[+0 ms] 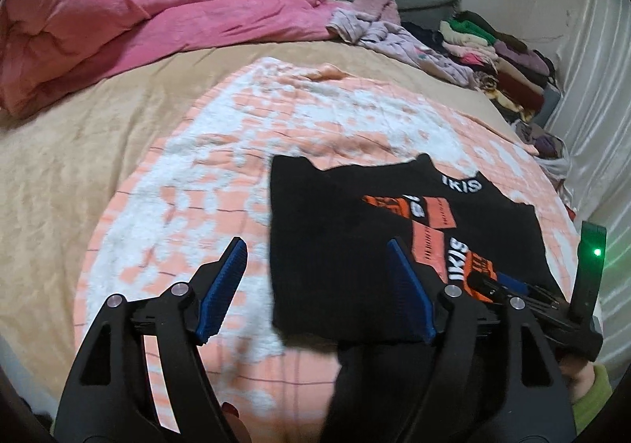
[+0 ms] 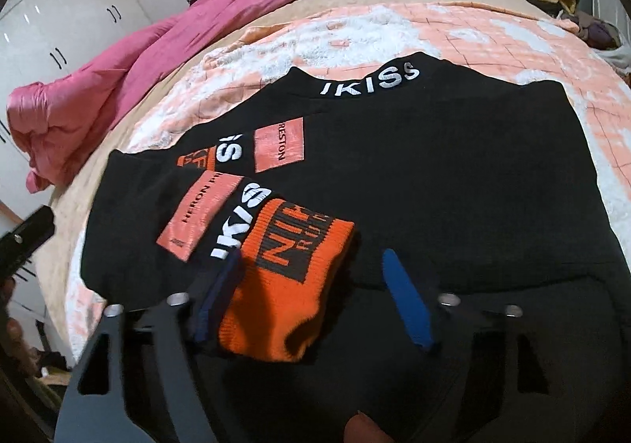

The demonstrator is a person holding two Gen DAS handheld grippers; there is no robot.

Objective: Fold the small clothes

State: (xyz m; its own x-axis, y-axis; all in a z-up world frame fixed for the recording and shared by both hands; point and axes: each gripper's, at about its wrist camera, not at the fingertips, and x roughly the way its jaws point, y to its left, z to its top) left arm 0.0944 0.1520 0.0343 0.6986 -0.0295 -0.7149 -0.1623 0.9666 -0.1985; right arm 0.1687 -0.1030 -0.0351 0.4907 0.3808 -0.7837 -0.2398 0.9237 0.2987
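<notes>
At the far left, a pink quilt (image 1: 118, 21) lies bunched on the bed, on a beige sheet (image 1: 98, 127). Beside it, toward the middle, a peach and white blanket (image 1: 315, 108) is spread flat over the sheet.

The left gripper (image 1: 315, 285) hangs over this blanket with its blue pads (image 1: 221, 285) spread apart. Nothing is between them. Its left pad is above the bare blanket, and its right pad is above the left part of the sweater.

The black sweater (image 1: 335, 246) lies on the blanket, to the right of the middle, already partly folded. It has white letters at the collar and peach patches on the sleeve. The sleeve lies across the body, and its orange cuff (image 2: 288, 285) rests on the black cloth near the lower edge.

The right gripper (image 2: 315, 297) is low over this cuff. Its pads are half spread, with the cuff lying between them. The left pad is just beside the edge of the cuff, but I cannot tell if it touches. The right pad (image 2: 406, 297) is clearly apart from it.

At the far right, a stack of folded clothes (image 1: 508, 60) stands along the wall, with a loose lilac garment (image 1: 394, 37) near it.
</notes>
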